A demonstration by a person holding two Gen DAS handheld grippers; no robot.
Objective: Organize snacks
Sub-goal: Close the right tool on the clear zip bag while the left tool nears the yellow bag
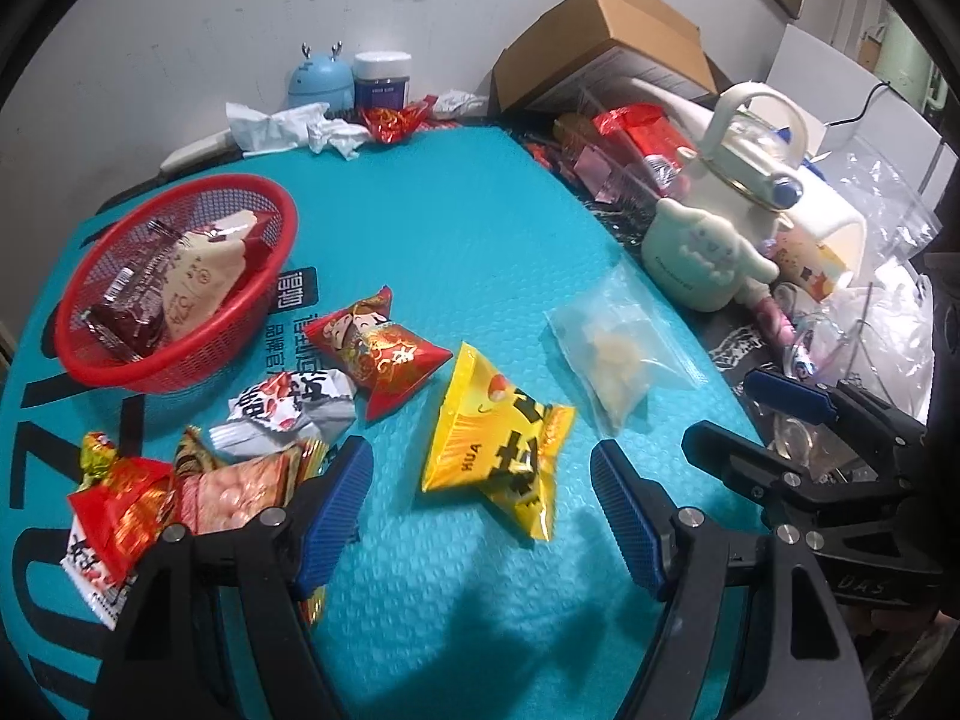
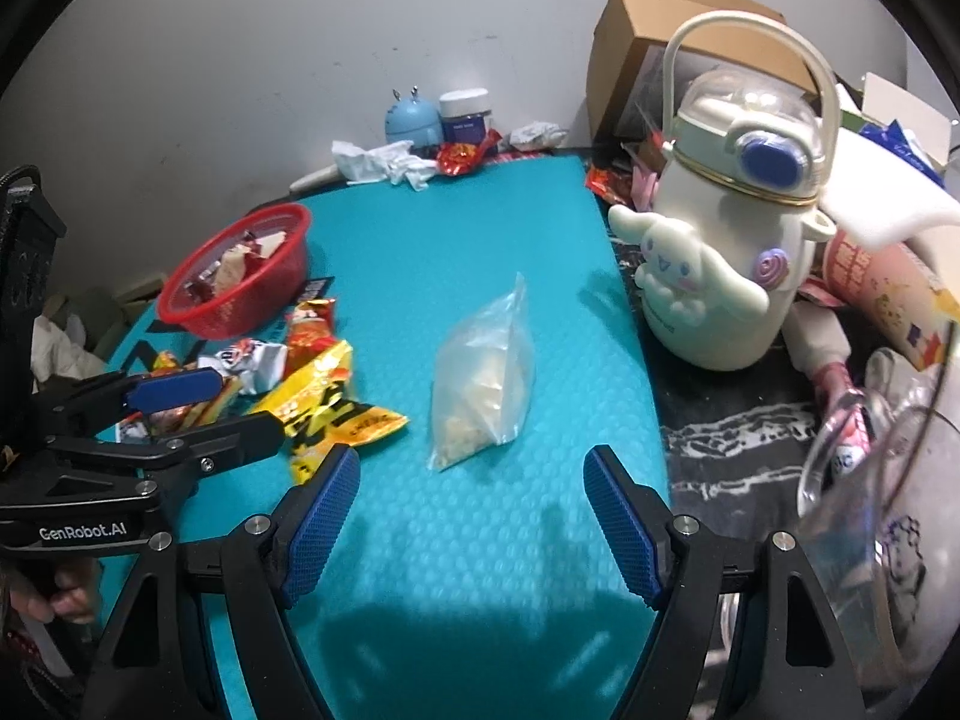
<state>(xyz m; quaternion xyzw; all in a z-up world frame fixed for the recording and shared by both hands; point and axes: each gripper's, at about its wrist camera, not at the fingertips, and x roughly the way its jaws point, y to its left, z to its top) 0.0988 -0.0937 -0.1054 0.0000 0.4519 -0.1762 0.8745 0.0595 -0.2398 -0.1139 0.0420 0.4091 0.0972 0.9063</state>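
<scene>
Loosely scattered, yellow snack packet (image 1: 498,450) flat on the teal mat (image 1: 456,228), just in front of the left gripper (image 1: 480,504), lined up with the gap between its blue pads. Nothing between those pads: spread wide, empty. Likely the next pick, judging by that alignment.

Beside the yellow packet, away from the basket: clear zip bag (image 2: 480,378) with pale crumbs inside, lying apart from the rest, straight ahead of the right gripper (image 2: 471,516). Also spread wide and holding nothing.

On the yellow packet's other side: red cartoon packet (image 1: 375,351), white-and-red packet (image 1: 285,411), then a heap of red and gold wrappers (image 1: 156,498) partly under the left gripper's finger. Beyond them, red mesh basket (image 1: 174,276), two or three packets already inside, so presumably the collecting place.

Open mat between the yellow packet and the basket mostly blocked by the cartoon packet; a lift over it looks safer than a slide. Far half of the mat bare, good room there.

Past the zip bag, the mat's edge, then a cream character bottle (image 2: 732,240) standing on the dark counter (image 2: 720,420), close enough to knock on a wide swing. Clutter and a cardboard box (image 1: 606,42) behind it.
</scene>
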